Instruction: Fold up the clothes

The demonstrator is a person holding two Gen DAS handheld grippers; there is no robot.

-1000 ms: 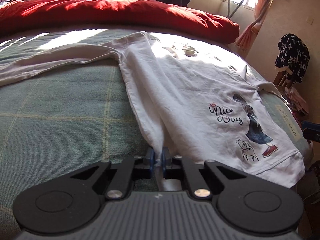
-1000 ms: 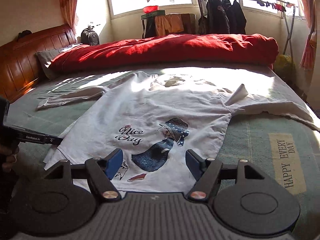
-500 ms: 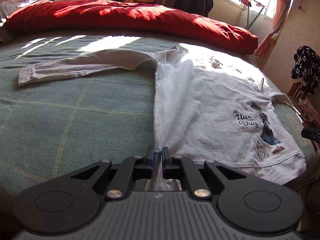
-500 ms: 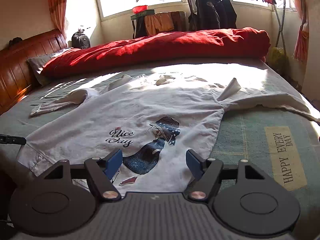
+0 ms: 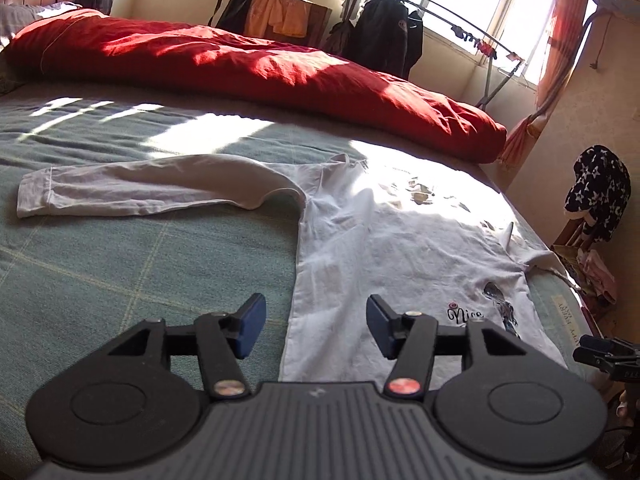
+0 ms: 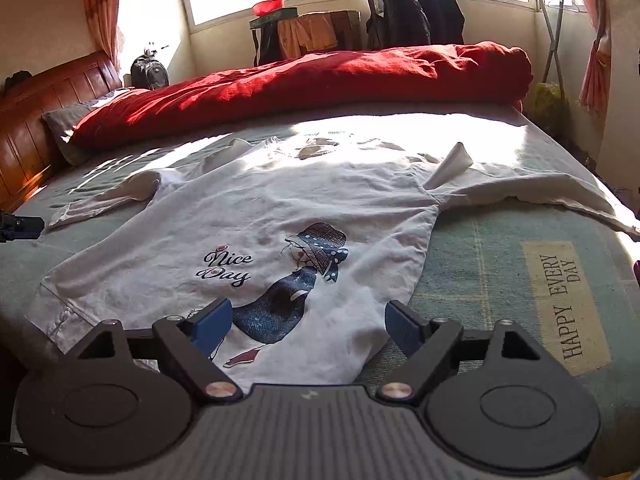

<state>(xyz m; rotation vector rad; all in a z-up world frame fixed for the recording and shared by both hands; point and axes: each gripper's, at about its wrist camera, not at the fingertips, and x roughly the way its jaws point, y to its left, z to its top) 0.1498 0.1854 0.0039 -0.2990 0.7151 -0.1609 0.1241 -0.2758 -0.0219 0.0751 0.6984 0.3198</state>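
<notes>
Wrinkled white cotton shirt lies spread flat on checked green bedspread.

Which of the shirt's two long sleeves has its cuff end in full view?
The sleeve stretched toward the wooden headboard; its hemmed cuff lies flat on the green blanket. The other sleeve runs off the picture.

Left gripper and right gripper both opening, fingers gripping nothing
</notes>
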